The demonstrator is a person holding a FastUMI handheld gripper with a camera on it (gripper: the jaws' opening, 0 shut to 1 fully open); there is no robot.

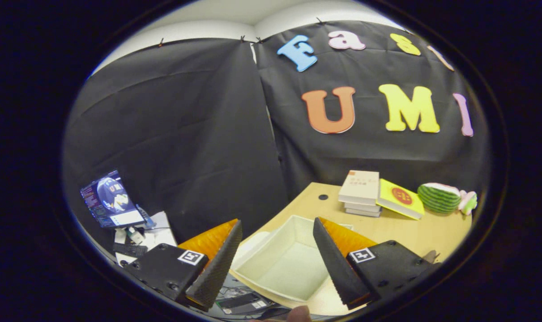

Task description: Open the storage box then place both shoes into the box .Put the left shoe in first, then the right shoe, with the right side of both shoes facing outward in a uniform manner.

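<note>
Backdrop: black cloth wall (185, 134) behind a wooden desk (405, 232).
Desk edge: near corner under the storage box (284, 264); beyond it a drop to a lower surface with a laptop (112, 199) and clutter.
Storage box: open, white, empty inside, between the jaws and just ahead of them.
Open room: bare wood between box and stacked books (360, 192); yellow book (400, 199) and watermelon toy (438, 197) further along.
Jaws: gripper (277, 232) spread wide, gripping nothing, touching nothing.
</note>
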